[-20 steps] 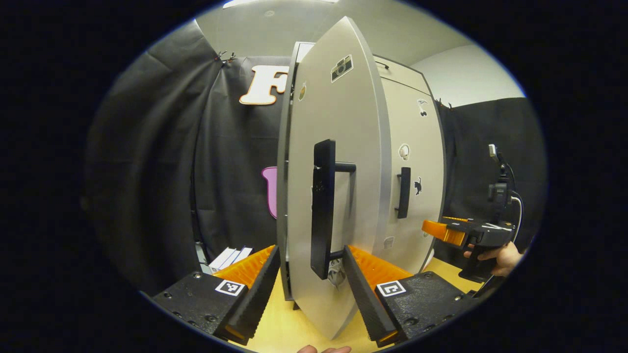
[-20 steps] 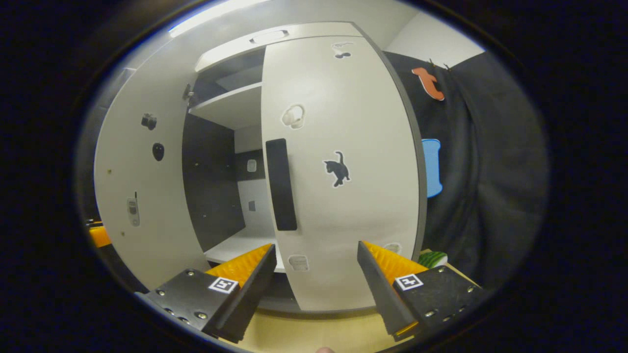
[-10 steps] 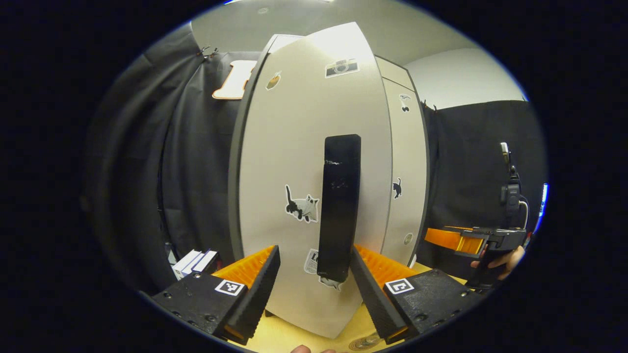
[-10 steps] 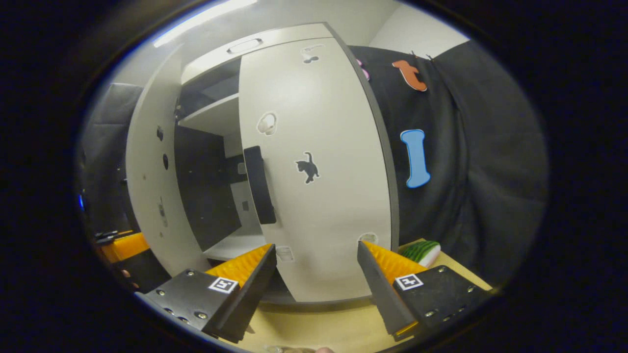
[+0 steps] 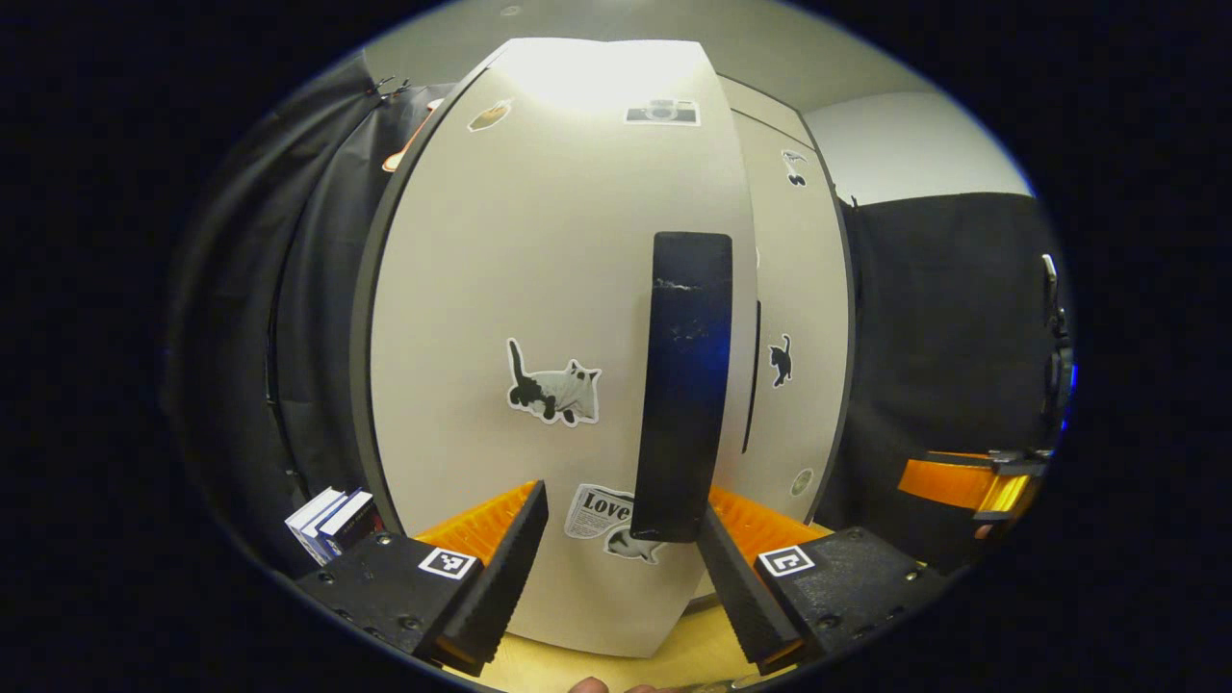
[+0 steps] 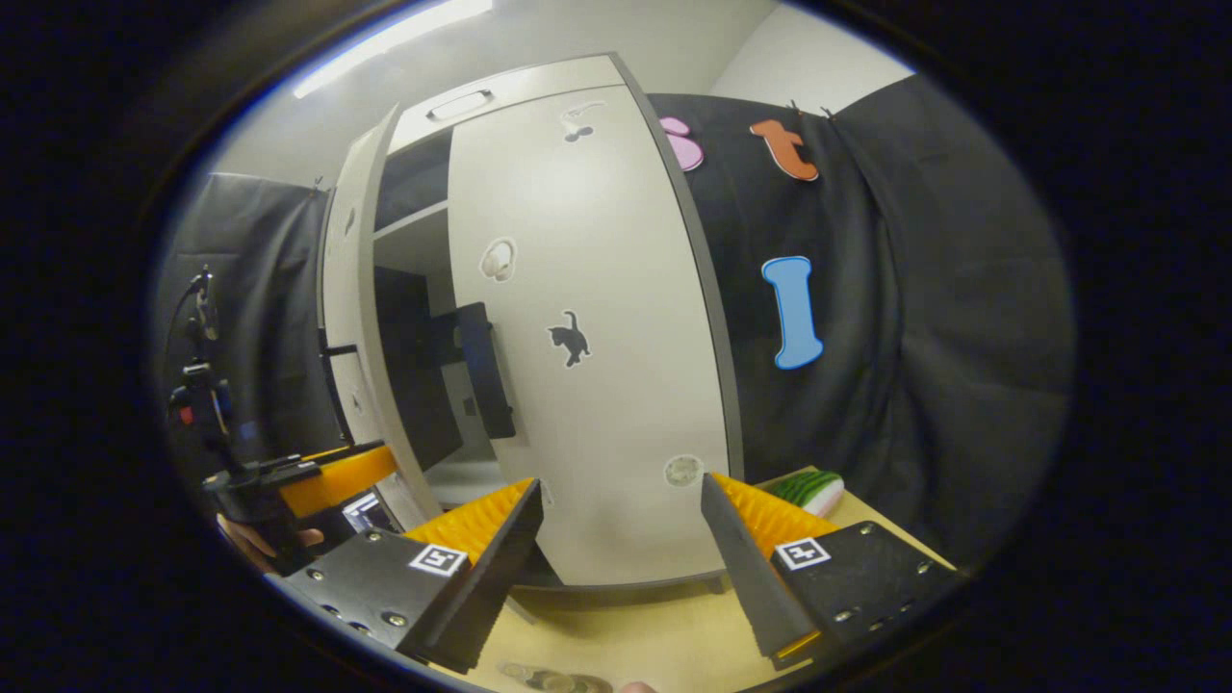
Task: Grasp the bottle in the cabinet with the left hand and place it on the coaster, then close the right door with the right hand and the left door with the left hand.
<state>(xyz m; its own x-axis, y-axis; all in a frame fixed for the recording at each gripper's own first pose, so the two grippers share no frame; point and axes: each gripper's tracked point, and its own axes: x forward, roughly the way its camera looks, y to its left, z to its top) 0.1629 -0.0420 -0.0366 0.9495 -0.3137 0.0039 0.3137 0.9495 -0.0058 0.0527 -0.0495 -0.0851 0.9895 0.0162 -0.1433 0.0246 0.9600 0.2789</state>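
The left tool (image 5: 621,539) is spread wide before the left door (image 5: 539,289), its fingers flanking the lower end of the dark handle (image 5: 685,385) without pressing it. The right tool (image 6: 621,539) is likewise released, facing the shut right door (image 6: 597,366). The left door stands ajar.

Left door (image 5: 539,289): smooth pale laminate, satin sheen, with glossy paper stickers. Handle (image 5: 683,385): matt black plastic, scuffed. Right door (image 6: 597,327): same smooth pale finish. Tabletop (image 6: 654,645): light wood, smooth. Left gripper (image 5: 621,568): ribbed finger pads, grainy matt plastic body.
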